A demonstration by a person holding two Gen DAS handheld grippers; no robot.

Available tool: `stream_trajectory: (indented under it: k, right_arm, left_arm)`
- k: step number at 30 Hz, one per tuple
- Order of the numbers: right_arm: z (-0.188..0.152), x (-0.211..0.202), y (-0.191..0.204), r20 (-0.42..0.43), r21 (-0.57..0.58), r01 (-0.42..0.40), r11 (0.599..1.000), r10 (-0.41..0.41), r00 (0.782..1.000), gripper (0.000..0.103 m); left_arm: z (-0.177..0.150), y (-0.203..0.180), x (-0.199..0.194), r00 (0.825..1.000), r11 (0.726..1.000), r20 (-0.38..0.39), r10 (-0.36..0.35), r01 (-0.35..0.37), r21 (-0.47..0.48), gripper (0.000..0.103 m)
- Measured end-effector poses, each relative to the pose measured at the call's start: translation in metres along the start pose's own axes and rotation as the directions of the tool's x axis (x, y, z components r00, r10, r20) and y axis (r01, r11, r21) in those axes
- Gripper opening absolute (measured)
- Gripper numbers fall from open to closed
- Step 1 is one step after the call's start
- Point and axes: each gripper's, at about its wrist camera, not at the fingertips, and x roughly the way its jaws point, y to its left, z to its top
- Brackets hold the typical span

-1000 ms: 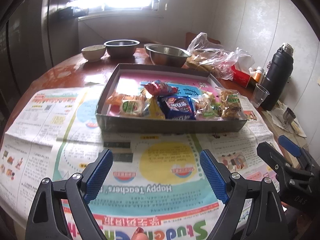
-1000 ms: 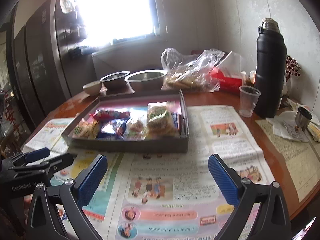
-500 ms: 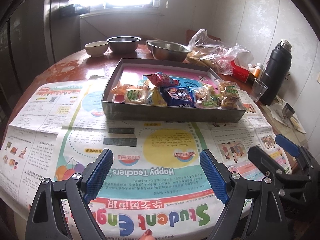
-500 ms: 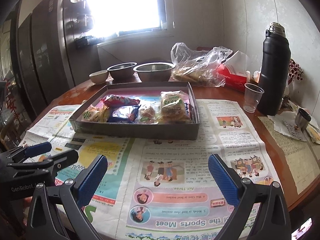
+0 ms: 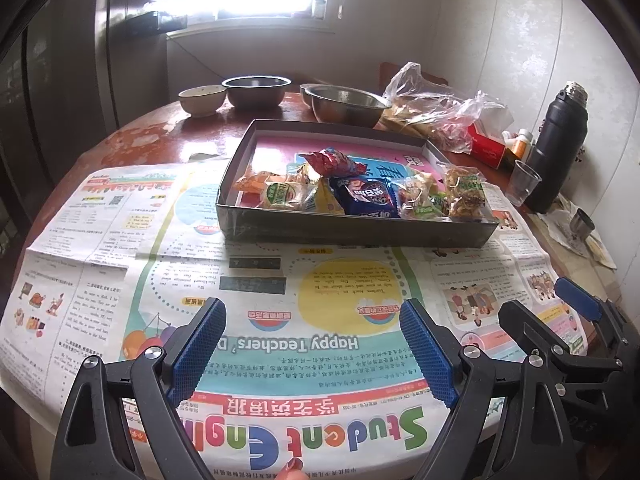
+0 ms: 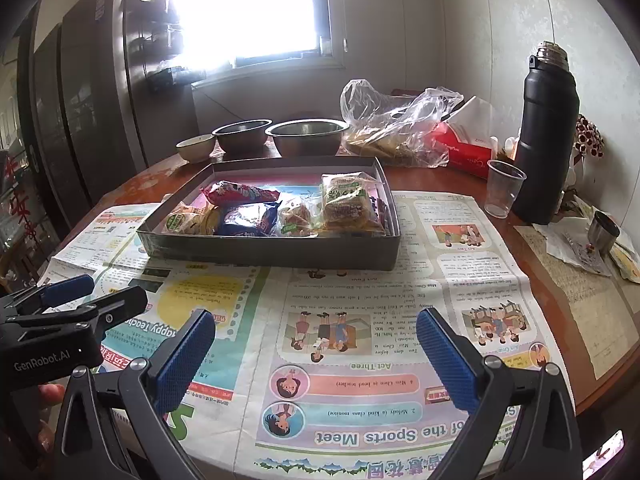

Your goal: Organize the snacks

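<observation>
A shallow grey box [image 5: 352,230] [image 6: 272,254] sits on a spread newspaper [image 5: 304,292] [image 6: 360,320] and holds several wrapped snacks in a row along its near wall. Among them are a dark blue cookie pack [image 5: 366,196] [image 6: 250,220], a red pack [image 5: 330,162] [image 6: 236,192] and a clear green-label pack [image 5: 464,192] [image 6: 348,200]. My left gripper [image 5: 312,336] [image 6: 86,294] hovers open over the newspaper, well short of the box, with nothing between its fingers. My right gripper [image 6: 316,344] [image 5: 548,304] is open and empty too, to the right of the left one.
Behind the box stand two steel bowls [image 5: 256,90] [image 5: 346,102], a small ceramic bowl [image 5: 202,98] and a clear plastic bag [image 5: 436,108]. At the right are a red tissue box [image 6: 464,152], a plastic cup [image 6: 504,188], a black flask [image 6: 548,136] and a small metal cup [image 6: 604,230].
Both views have drawn back and tipped down a little, so the box looks farther and more newspaper shows. Both grippers stay open; the snacks have not moved.
</observation>
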Motion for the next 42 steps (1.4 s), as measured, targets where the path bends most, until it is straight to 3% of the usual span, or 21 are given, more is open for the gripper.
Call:
stream_trajectory:
  k: [42]
  right_arm:
    - [-0.0025, 0.0057, -0.0047, -0.014, 0.015, 0.018, 1.000, -0.018, 1.000, 0.102]
  left_arm:
    - [-0.0013, -0.0007, 0.0062, 0.999, 0.999, -0.013, 0.042, -0.042, 0.010, 0.090]
